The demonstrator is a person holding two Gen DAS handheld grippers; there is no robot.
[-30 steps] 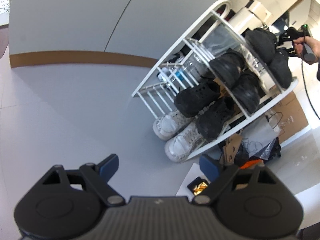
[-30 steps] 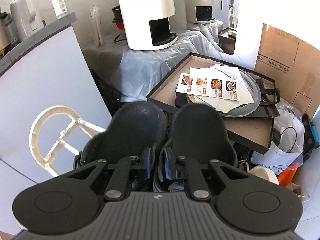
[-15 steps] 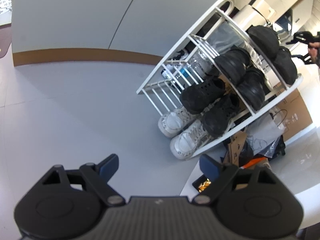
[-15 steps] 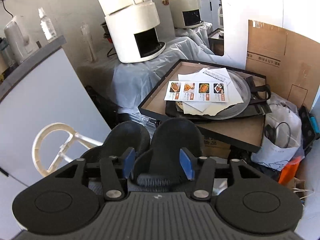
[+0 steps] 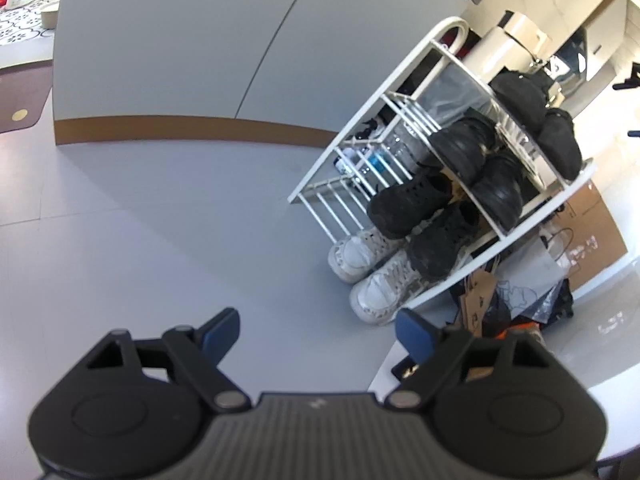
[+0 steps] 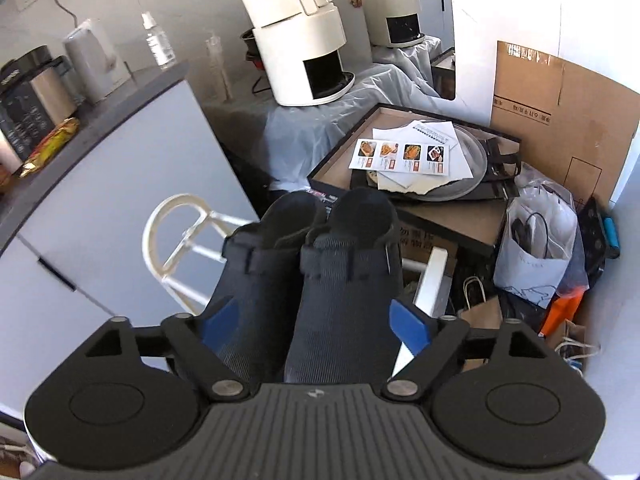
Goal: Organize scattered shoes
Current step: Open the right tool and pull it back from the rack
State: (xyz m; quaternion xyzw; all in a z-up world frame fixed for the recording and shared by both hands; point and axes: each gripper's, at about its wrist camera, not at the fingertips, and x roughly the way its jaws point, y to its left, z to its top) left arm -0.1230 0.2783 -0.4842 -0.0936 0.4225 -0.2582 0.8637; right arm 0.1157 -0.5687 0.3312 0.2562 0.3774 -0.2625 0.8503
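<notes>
A white shoe rack (image 5: 442, 26) stands right of centre in the left wrist view. It holds white sneakers (image 5: 360, 254) at the bottom, black lace-up shoes (image 5: 408, 204) above them, and more black shoes (image 5: 500, 192) higher up. My left gripper (image 5: 318, 332) hangs over bare floor, well short of the rack; its jaws are wide and closing slightly on nothing. In the right wrist view a pair of dark slip-on shoes (image 6: 348, 280) sits on the rack (image 6: 160, 216). My right gripper (image 6: 313, 323) is opening; the right-hand shoe lies between its blue pads (image 6: 408, 326), which do not press it.
A grey cabinet (image 5: 180, 40) runs behind the rack. Right of the rack are a cardboard box (image 6: 560, 120), a white paper bag (image 6: 532, 252) and a flat box with leaflets (image 6: 404, 152). White appliances (image 6: 296, 40) stand on covered tables behind.
The right gripper went from shut between the two dark shoes to wide open and drew back from them. The left gripper pulled back a little, so the rack looks smaller.
</notes>
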